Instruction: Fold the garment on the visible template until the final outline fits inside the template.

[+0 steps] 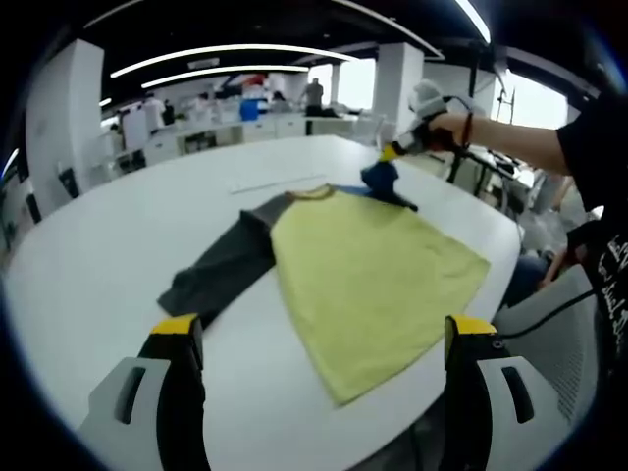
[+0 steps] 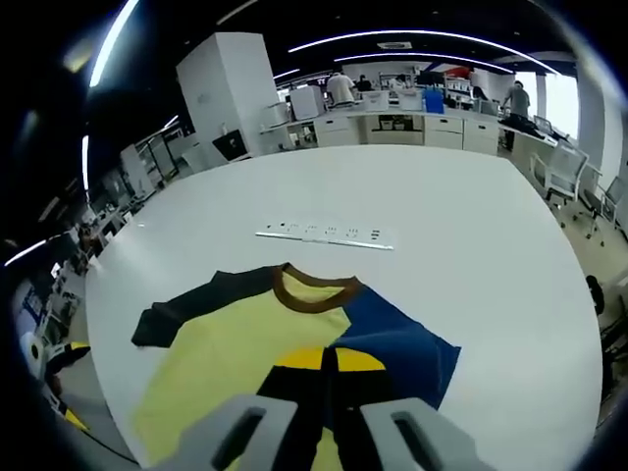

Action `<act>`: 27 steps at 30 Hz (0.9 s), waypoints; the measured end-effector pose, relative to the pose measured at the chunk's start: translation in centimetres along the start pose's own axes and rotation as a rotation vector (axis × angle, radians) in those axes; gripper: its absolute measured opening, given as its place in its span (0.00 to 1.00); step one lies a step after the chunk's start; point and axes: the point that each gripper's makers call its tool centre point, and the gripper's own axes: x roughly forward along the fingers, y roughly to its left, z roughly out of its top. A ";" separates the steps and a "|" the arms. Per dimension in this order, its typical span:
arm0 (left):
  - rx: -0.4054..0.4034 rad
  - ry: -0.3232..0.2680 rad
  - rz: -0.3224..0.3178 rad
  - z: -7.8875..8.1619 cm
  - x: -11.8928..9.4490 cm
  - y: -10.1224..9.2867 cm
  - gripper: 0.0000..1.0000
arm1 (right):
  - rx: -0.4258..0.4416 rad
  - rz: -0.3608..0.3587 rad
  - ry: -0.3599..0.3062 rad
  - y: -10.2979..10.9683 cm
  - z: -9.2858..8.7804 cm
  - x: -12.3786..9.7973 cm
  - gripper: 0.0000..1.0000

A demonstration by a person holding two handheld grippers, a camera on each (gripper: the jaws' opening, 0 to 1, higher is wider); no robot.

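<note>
1. We are working at a large white table (image 1: 88, 265) in a bright open office, with desks and a few people far behind.
2. In the left gripper view, our left gripper (image 1: 324, 339) is hanging above the near table edge with its yellow-tipped jaws spread wide apart and nothing between them.
3. Just past those jaws the shirt (image 1: 378, 270) is lying flat on the table, its yellow body spreading toward us and its hem reaching close to the table edge.
4. A dark grey sleeve (image 1: 221, 270) is stretching out from the shirt toward the left of that view.
5. At the far end of the shirt our right gripper (image 1: 392, 157), held in a hand (image 1: 442, 128), is pointing down at the blue sleeve (image 1: 383, 182) beside the brown collar (image 1: 314, 192).
6. In the right gripper view, the right gripper (image 2: 329, 368) is sitting with its jaws brought together on the blue sleeve (image 2: 397, 343), pinching the cloth.
7. Beyond the collar (image 2: 312, 289) in that view, a long white strip (image 2: 324, 235) is lying across the table, well apart from the shirt.
</note>
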 end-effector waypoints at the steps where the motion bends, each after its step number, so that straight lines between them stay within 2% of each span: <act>1: -0.001 0.001 0.001 0.0 0.0 0.0 0.99 | -0.002 0.004 -0.002 0.4 0.0 0.1 0.00; 13: -0.009 0.001 0.002 -0.3 -0.3 0.4 0.99 | -0.057 0.027 0.018 2.6 -0.1 1.0 0.00; 16: -0.009 0.000 0.004 -0.5 -0.5 1.1 0.99 | -0.071 0.033 0.021 3.2 -0.1 1.4 0.00; 27: -0.005 -0.005 -0.012 -0.4 -0.3 1.3 0.99 | -0.082 0.074 0.025 6.6 -0.3 3.4 0.00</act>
